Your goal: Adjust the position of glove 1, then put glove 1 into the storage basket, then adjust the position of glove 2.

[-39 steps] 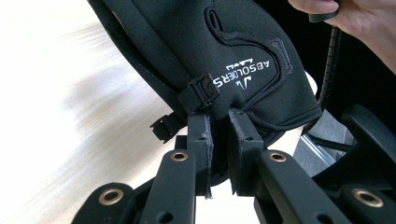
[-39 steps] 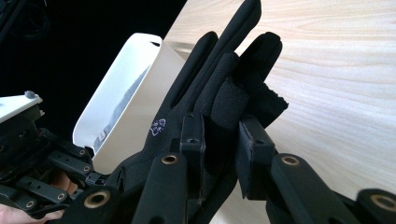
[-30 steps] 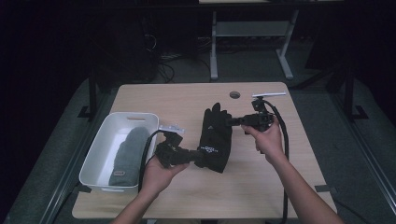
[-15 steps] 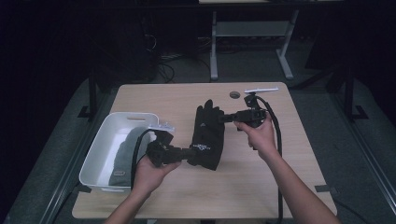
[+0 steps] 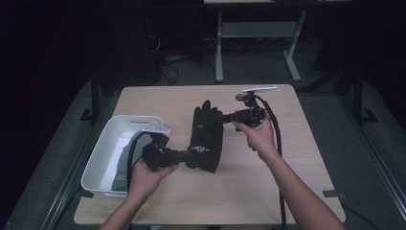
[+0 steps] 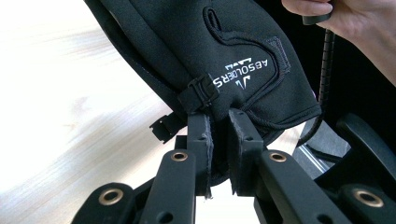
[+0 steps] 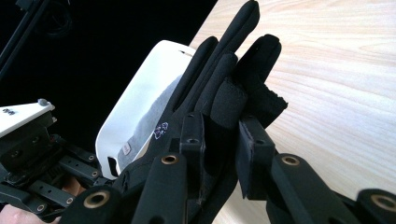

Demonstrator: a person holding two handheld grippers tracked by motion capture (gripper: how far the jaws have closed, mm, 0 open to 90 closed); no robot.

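Over the wooden table (image 5: pixel 287 158) you stretch the black winter glove (image 5: pixel 206 139): left gripper (image 6: pixel 218 140) jaws clamped on its cuff, right gripper (image 7: pixel 219 135) jaws pinching a fingertip, probably to carry it toward the white bin (image 5: pixel 103 158).

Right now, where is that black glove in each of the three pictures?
High view: the black glove hangs mid-table between the left gripper and right gripper.
Left gripper view: its cuff with white lettering sits top centre, pinched by the jaws.
Right gripper view: its fingers point upward at centre.
Shared landmark: the white bin, left in the high view.
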